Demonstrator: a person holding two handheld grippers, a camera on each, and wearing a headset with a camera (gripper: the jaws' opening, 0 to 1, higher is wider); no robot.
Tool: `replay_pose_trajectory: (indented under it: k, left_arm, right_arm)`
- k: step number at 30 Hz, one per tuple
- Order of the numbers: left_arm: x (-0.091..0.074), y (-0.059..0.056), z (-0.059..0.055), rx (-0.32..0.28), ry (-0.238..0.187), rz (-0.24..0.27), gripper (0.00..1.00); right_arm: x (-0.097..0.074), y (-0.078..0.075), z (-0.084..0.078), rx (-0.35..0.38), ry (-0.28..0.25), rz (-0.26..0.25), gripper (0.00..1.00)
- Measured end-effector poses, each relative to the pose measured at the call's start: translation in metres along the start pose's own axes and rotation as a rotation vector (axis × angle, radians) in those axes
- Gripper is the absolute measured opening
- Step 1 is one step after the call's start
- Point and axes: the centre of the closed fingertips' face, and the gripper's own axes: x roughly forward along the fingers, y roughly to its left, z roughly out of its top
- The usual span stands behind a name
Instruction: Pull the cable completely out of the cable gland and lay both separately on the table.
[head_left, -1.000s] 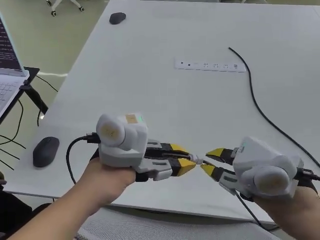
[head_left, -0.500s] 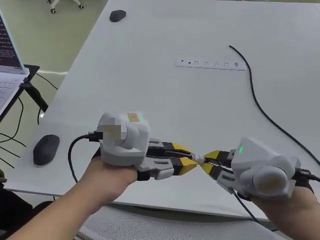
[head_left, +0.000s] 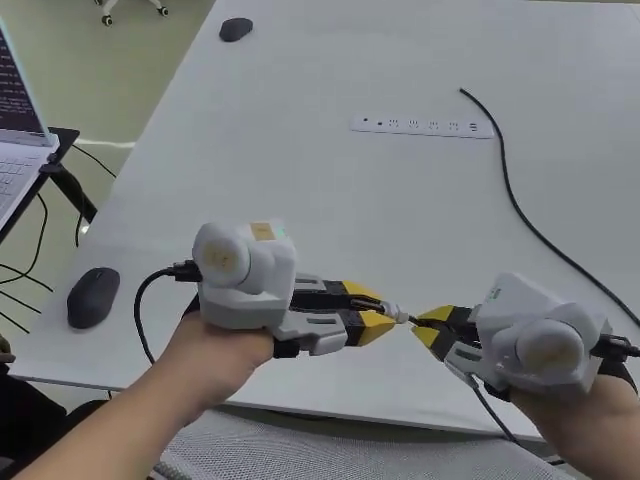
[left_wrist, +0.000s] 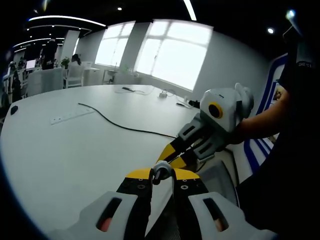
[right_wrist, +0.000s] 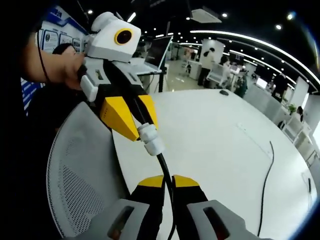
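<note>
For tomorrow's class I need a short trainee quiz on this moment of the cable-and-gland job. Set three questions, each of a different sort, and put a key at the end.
1. True or false: the left gripper is shut on the small white plastic cable gland.
2. Multiple choice: what does the right gripper grip? A. a metal bolt. B. the thin black cable. C. a red screwdriver.
3. Fill in the missing word: in the right gripper view, the cable runs from the right gripper's shut jaws up ____ the end of the gland, so the pull is not yet finished.

Key: 1 true; 2 B; 3 into.
</note>
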Motion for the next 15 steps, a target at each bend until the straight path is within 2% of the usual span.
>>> replay_pose_trajectory:
  k: [7, 15]
  left_arm:
    - [0.0, 0.001, 0.002, -0.006, -0.004, 0.0, 0.15]
    - [0.0, 0.003, 0.001, -0.01, -0.007, 0.004, 0.15]
  right_arm:
    - [-0.002, -0.008, -0.021, 0.119, 0.028, -0.013, 0.0]
    - [-0.005, -0.013, -0.039, 0.145, 0.061, -0.024, 0.0]
